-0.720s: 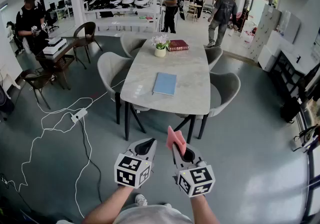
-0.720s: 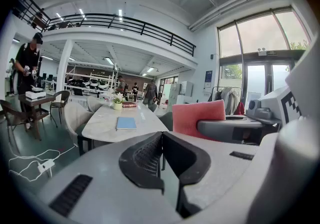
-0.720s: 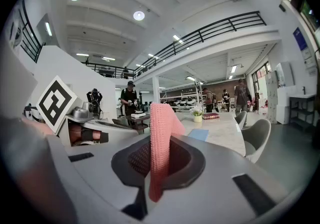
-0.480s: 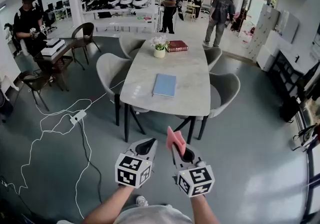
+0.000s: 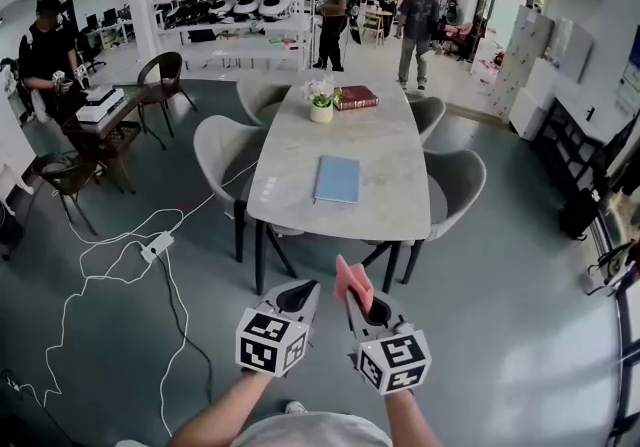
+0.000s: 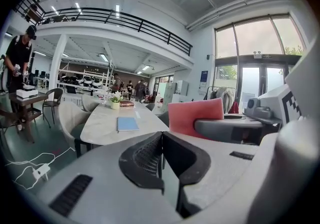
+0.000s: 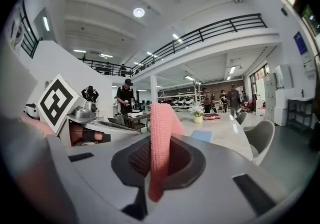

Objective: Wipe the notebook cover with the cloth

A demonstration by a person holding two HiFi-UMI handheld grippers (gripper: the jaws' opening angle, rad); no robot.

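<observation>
Right tool pinches the pink cloth: in the right gripper view the jaws are closed on a folded strip that stands upright out of them, knit texture visible. Left tool is pressed together with nothing between the jaws, per the left gripper view. Both are held low in front of the body, side by side over the grey floor, well short of the counter. Judged step: approach, with the cloth already in hand and wiping not yet begun. The next move calls for closing on the near end of the counter, then lowering the free end of the cloth flat onto the cover; the left tool could steady the notebook so it does not slide. Notebook: light blue, closed, lying flat near the middle of the pale counter, long side running away from the viewer, cover plain and unobstructed. No marks can be made out from here. Further off, at the far end, a small plant pot sits beside a dark red book.
</observation>
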